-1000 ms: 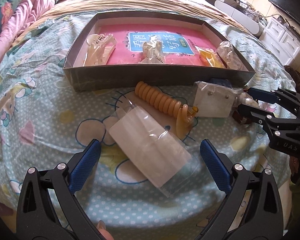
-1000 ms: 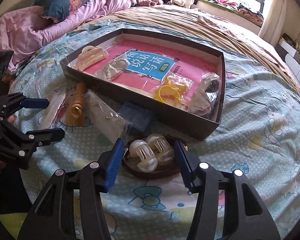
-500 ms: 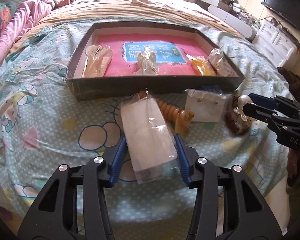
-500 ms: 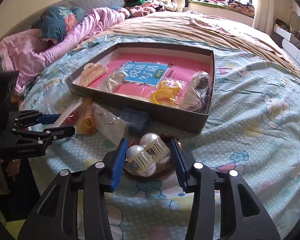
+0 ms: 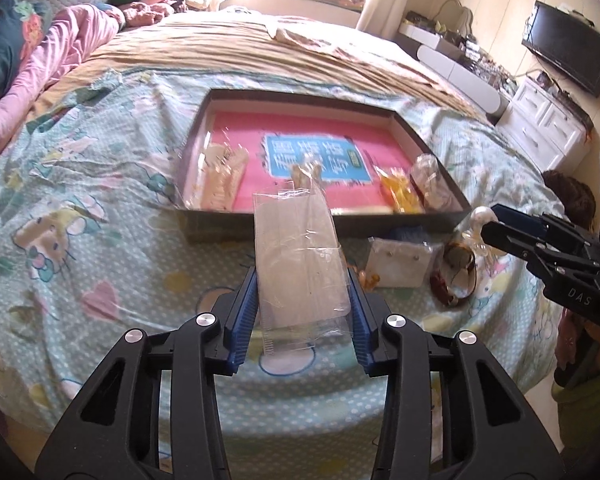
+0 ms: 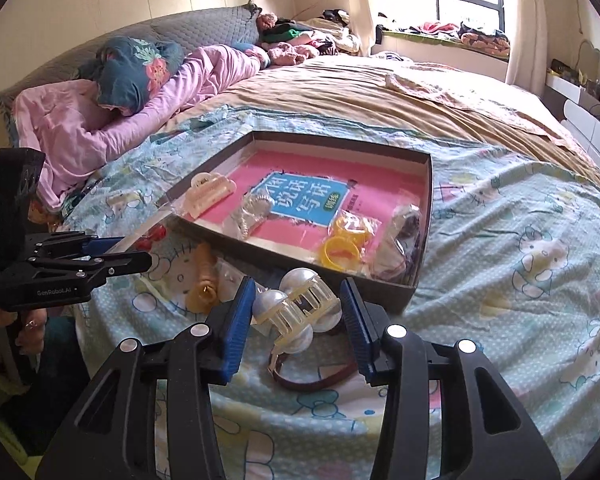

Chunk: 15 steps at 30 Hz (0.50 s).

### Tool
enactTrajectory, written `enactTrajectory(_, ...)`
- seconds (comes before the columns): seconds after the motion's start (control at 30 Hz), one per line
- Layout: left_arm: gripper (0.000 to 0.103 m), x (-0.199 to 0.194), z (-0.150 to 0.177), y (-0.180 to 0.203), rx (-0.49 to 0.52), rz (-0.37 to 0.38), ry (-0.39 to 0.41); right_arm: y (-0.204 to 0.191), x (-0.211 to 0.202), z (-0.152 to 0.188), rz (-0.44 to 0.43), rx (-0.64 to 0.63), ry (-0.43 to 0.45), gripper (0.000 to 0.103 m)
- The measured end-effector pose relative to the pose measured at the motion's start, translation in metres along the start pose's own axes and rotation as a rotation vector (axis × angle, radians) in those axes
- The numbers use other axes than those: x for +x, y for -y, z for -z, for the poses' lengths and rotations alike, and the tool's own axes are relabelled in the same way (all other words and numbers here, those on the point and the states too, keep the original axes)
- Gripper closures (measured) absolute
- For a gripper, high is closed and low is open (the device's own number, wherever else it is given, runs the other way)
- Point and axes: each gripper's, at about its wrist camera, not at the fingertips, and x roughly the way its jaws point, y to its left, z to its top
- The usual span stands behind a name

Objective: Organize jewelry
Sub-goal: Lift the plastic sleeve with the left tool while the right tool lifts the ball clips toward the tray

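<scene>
left gripper (image 5: 302, 300) clamped on clear plastic packet (image 5: 298, 264), lifted off the bed, short of the box (image 5: 432, 148). right gripper (image 6: 298, 314) clamped on pearl hair claw (image 6: 296, 308), raised just before the box's near wall. step: carrying both. next likely: clear the wall, release inside.

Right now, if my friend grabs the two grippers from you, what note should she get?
Left gripper: shut on a clear plastic bag, lifted off the bed.
Right gripper: shut on a pearl hair clip, lifted too.
Done: the box holds a cream clip, a silver clip, yellow rings and another bag.
Left: put both held things in the box, then the orange spiral clip, the earring card and the brown bangle from the bed.
</scene>
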Motion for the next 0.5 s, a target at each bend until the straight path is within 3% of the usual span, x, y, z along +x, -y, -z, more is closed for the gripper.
enactTrajectory(0.5,0.07,-0.004,-0.03,-0.021,-0.053,-0.033,0.045,-0.005,0.013,-0.033,-0.017,-0.016,0.038,0.061)
